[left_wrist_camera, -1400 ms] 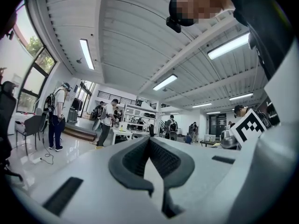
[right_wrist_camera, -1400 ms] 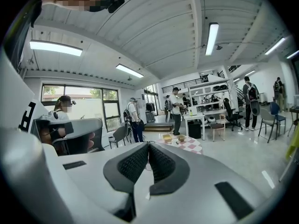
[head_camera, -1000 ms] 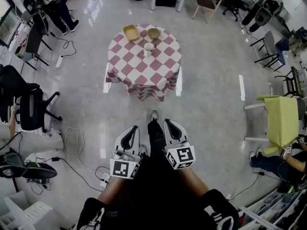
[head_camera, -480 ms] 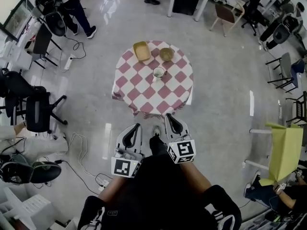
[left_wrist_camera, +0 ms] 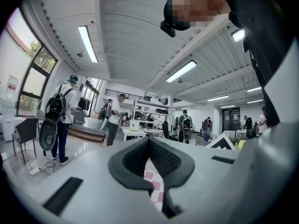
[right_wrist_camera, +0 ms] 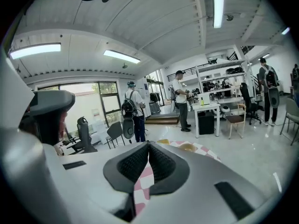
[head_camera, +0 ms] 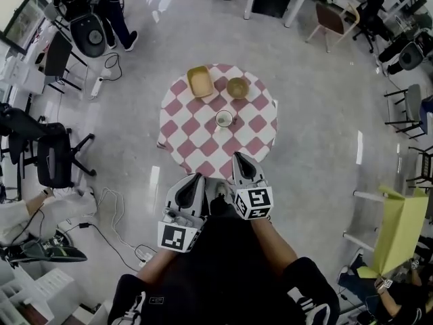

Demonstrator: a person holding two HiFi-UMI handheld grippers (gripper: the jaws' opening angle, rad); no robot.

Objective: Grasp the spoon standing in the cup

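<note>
The left tool (head_camera: 195, 179) and right tool (head_camera: 238, 158) are held closed, jaw tips touching, with nothing between them. The spoon in the cup (head_camera: 224, 118), too small to be made out, is judged light, stiff and slick. It is best pinched high on its handle.

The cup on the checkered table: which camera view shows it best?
The head view. It shows the cup from above, near the middle of the checkered table. The left gripper view and the right gripper view show checkered cloth past their shut jaws, but no cup.
</note>
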